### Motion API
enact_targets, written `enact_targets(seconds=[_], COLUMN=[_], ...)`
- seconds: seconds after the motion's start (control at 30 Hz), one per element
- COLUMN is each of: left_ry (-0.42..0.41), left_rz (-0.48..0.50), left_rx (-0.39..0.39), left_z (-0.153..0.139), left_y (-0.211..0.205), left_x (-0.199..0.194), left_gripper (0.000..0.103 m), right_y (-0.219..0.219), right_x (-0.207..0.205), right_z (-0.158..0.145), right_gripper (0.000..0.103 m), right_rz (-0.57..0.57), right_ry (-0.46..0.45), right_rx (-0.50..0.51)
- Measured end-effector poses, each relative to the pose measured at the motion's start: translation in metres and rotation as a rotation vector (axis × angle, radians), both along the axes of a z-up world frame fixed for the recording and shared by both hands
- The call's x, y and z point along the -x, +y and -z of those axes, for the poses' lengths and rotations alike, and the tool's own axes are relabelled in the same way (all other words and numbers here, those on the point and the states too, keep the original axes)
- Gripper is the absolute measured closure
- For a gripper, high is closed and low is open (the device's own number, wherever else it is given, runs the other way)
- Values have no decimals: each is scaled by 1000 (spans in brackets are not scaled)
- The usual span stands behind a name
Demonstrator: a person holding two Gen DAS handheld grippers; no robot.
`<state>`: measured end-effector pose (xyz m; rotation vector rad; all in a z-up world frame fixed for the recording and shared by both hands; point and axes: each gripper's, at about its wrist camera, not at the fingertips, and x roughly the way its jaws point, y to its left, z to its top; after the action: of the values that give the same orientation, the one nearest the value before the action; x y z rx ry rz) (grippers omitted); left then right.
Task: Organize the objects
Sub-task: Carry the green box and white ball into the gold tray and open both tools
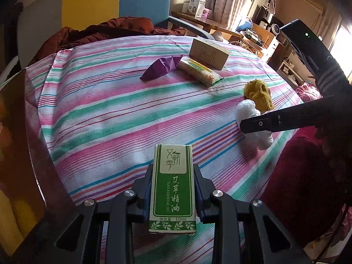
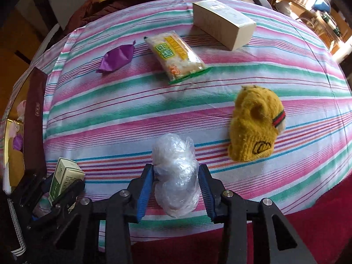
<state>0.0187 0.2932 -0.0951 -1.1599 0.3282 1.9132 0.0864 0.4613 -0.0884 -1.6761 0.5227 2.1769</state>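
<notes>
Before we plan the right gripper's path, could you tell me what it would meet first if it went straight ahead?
The right gripper already brackets the crumpled plastic bag; straight beyond lies bare striped cloth, then probably the snack packet, though depth is unclear.

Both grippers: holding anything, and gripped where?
Left gripper clamps the green essential oil box across its long sides, lower half. Right gripper pinches the crumpled clear plastic bag around its middle.

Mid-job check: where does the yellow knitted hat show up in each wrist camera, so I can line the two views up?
Left wrist: yellow knitted hat at right of centre, just beyond the clear plastic bag.
Right wrist: hat at right of centre, up and right of the bag.
Shared landmark: beige box at the far side of the striped cloth.
</notes>
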Motion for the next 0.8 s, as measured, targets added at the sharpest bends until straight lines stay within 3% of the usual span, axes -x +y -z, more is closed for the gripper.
enact_targets(seconds=[0.17,0.43,0.8], left_ry=[61,144,190], left_rz=[-26,-132,-277], left_rx=[-36,-66,-68], left_z=[-26,-64,-82], left_y=[-17,-61,-114], left_x=[-3,4,18], left_gripper=[73,72,72], right_y=[-8,-33,-94], right_x=[-3,10,39], right_z=[-8,-24,-47], right_gripper=[61,61,61], right_rz=[-31,-37,-129], right_ry=[43,167,307], right_rx=[-28,71,144])
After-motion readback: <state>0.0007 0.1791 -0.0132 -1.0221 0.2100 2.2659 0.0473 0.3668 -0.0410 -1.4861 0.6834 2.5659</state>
